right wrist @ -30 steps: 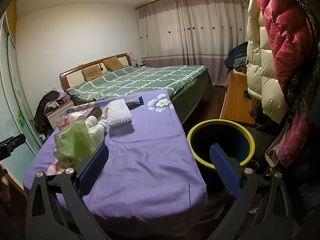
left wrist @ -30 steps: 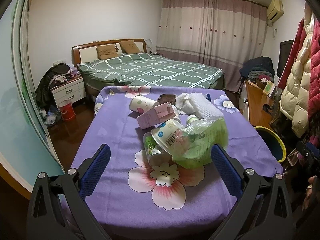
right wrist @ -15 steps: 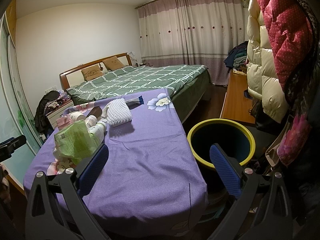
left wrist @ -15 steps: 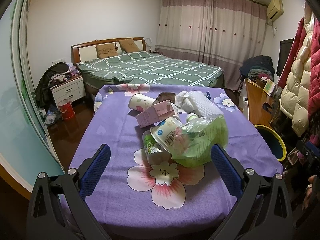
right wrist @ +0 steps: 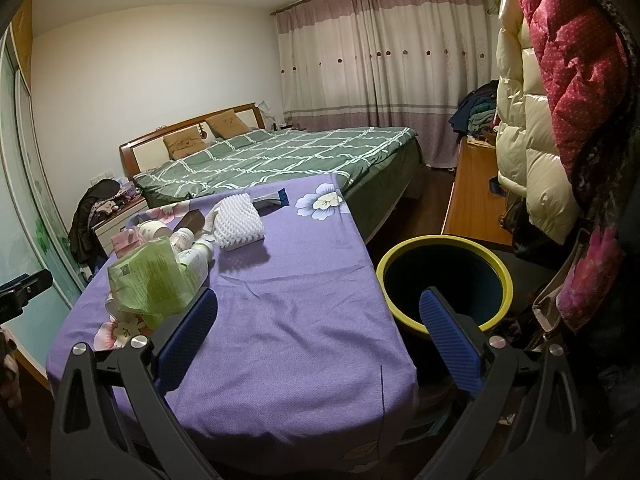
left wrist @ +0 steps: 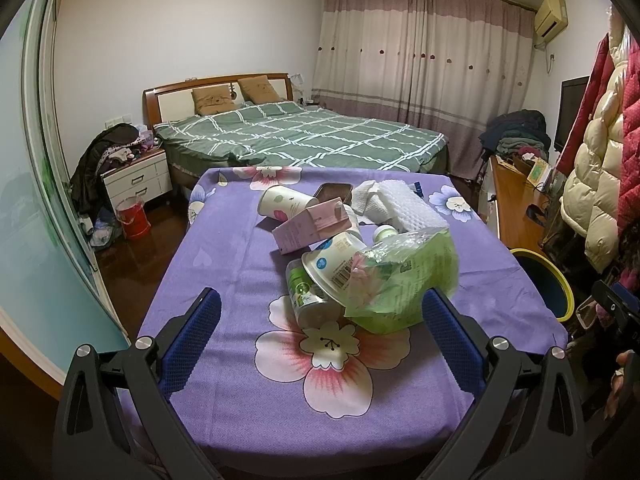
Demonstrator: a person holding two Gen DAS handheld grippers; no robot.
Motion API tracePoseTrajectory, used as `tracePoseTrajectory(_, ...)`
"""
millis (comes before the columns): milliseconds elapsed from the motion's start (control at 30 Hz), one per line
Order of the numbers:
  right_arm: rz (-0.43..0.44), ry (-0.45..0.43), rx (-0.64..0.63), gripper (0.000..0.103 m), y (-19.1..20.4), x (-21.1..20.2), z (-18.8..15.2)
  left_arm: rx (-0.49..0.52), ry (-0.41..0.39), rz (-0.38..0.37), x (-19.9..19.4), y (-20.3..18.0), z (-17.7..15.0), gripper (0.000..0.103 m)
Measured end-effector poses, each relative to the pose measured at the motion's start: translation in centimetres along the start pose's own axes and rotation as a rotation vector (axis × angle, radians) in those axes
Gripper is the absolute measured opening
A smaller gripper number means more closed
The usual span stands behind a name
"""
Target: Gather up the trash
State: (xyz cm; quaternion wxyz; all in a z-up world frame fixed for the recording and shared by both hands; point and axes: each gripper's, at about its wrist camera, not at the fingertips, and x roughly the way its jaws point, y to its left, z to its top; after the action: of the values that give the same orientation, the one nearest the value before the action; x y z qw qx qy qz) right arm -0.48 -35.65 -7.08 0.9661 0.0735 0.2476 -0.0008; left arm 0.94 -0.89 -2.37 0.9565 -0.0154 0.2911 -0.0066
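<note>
A pile of trash lies on the purple flowered tablecloth (left wrist: pixel 224 264): a green plastic bag (left wrist: pixel 404 280), a white paper bowl (left wrist: pixel 332 264), a green-labelled bottle (left wrist: pixel 304 292), a pink carton (left wrist: pixel 316 228), a paper cup (left wrist: pixel 284 202) and white foam netting (left wrist: pixel 404 208). My left gripper (left wrist: pixel 320 320) is open and empty, just short of the pile. My right gripper (right wrist: pixel 320 320) is open and empty over the table's right edge (right wrist: pixel 320 304), with the green bag (right wrist: pixel 150 280) to its left. A yellow-rimmed bin (right wrist: pixel 444 280) stands beside the table.
A green checked bed (left wrist: pixel 300 136) lies beyond the table. A wooden desk (right wrist: pixel 476 208) and hanging puffer coats (right wrist: pixel 532 160) line the right side. A white nightstand (left wrist: pixel 136 180) and a red bucket (left wrist: pixel 132 216) stand at the left.
My left gripper has crept slightly towards the pile. The right gripper has hardly moved.
</note>
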Motion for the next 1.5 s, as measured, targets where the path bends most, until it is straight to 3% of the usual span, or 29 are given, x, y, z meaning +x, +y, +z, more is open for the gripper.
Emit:
tracePoseTrajectory(367,0.057,0.025,-0.052,0.097,2.7,1.9,0.7,-0.021,0.004,0.039,0.7,1.4,0.4,0.099)
tracePoseTrajectory(633,0.203,0.066,-0.152,0.097,9.1,4.8,1.2,-0.083,-0.002,0.097,0.7,4.6,0.7,0.099)
tracePoseTrajectory(833,0.341,0.114,-0.176,0.097,13.2,7.6,2.4,-0.102,0.011,0.110,1.0,6.0,0.4,0.099)
tracePoseTrajectory(1000,0.405,0.174,-0.253,0.097,16.7,10.1,2.6,-0.111,0.021,0.112,1.2,6.8,0.4,0.099)
tracePoseTrajectory(1433,0.487,0.314,-0.293,0.096,17.4,14.0,1.3,-0.111,0.044,0.102,2.5,6.7,0.3,0.099)
tracePoseTrajectory(1467,0.490,0.312,-0.292,0.092,17.4,13.8,1.2,-0.109,0.044,0.102,2.5,6.6,0.3,0.099)
tracePoseTrajectory(1500,0.487,0.315,-0.293,0.080,17.3,13.8,1.1,-0.107,0.044,0.101,2.5,6.5,0.3,0.099)
